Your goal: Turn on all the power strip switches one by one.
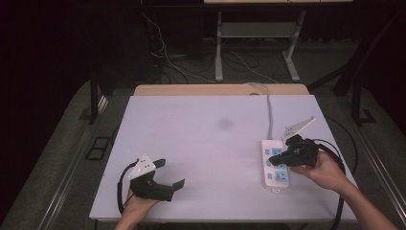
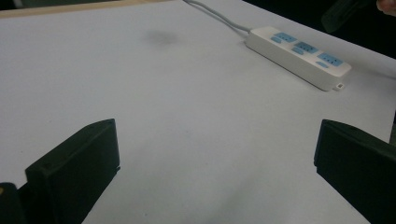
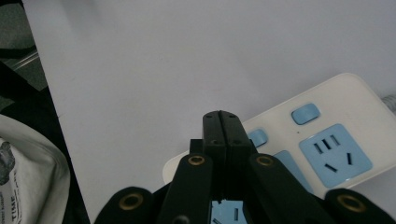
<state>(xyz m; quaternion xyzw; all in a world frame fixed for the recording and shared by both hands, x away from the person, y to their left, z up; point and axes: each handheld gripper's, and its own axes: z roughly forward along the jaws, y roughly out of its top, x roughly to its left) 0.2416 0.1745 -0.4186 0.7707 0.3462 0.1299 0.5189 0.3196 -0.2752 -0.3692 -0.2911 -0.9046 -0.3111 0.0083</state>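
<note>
A white power strip with blue sockets lies on the right part of the white table. My right gripper hovers over the strip's middle with its jaws pressed together and nothing between them. In the right gripper view the shut gripper points down over the power strip, near a blue switch. My left gripper rests near the front left edge, open and empty. Its own view shows the left gripper with jaws wide apart over bare table, the power strip farther off.
The strip's grey cable runs to the far edge of the table. A dark smudge marks the tabletop's middle. A desk frame and loose cables stand on the floor beyond. White cloth shows past the table's edge.
</note>
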